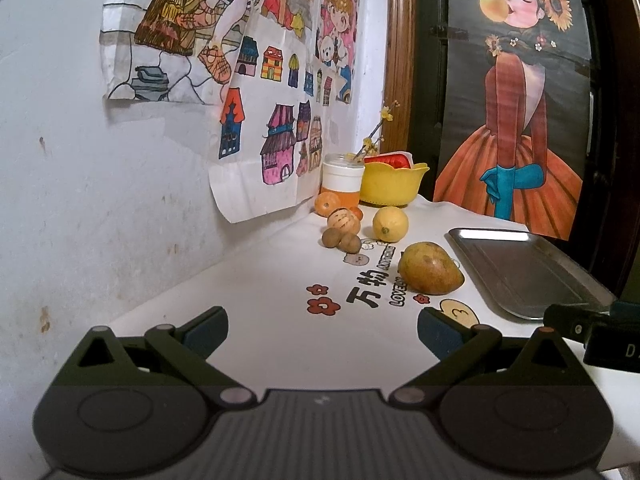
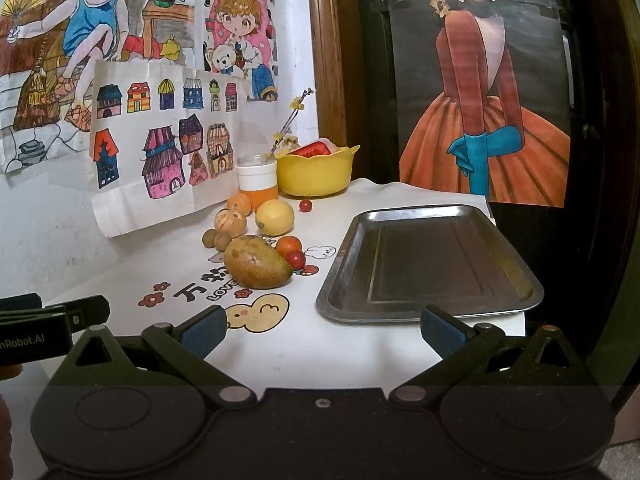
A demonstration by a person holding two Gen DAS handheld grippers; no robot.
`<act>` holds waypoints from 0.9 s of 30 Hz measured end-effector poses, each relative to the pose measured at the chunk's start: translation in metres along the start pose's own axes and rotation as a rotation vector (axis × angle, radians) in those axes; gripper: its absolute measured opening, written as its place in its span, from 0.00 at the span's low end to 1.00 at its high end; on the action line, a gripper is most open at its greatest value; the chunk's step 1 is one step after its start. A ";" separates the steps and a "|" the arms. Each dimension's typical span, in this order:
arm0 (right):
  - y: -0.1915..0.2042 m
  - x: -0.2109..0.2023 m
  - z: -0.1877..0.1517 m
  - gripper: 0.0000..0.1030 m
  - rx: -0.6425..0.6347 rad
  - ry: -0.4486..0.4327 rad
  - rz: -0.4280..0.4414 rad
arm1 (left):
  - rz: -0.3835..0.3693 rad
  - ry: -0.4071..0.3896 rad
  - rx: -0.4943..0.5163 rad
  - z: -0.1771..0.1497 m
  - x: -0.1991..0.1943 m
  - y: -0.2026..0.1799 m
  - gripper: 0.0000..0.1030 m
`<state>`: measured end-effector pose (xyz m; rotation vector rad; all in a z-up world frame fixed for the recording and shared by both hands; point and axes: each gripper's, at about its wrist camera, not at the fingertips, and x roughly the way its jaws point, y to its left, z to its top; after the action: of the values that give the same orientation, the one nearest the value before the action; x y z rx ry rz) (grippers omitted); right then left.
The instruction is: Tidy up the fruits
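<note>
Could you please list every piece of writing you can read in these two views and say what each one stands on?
"万物" on the white tablecloth, large black characters.
"LOVE", cut off by the mango, on the tablecloth below those characters.
"MORNIN", cut off at the frame top, on the pink drawing.
"nRobot.AI", start cut off, on the left gripper's body.
Small print beside "万物": too blurred to read.

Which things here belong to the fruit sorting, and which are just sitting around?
Job: mango, lemon, peeled-looking mandarin, orange mandarin, two brown fruits, small red fruits, metal tray.

Bystanders: yellow bowl, jar with flower sprig, wall drawings.
</note>
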<state>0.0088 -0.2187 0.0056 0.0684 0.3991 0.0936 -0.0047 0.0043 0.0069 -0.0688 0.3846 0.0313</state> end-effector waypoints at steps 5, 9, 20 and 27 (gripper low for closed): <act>0.000 0.000 -0.001 1.00 0.000 -0.001 0.000 | 0.002 0.007 -0.002 -0.003 0.000 0.000 1.00; 0.000 0.000 -0.001 1.00 -0.001 0.000 -0.004 | 0.004 0.012 -0.001 -0.003 0.001 0.000 1.00; -0.002 0.000 -0.002 1.00 -0.001 0.007 -0.011 | 0.006 0.033 0.011 0.003 0.001 -0.001 1.00; -0.012 -0.012 0.026 1.00 -0.088 -0.003 0.075 | -0.007 0.066 0.036 0.025 0.005 -0.003 1.00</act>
<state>0.0086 -0.2330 0.0328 -0.0031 0.3892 0.1848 0.0098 0.0036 0.0282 -0.0352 0.4509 0.0151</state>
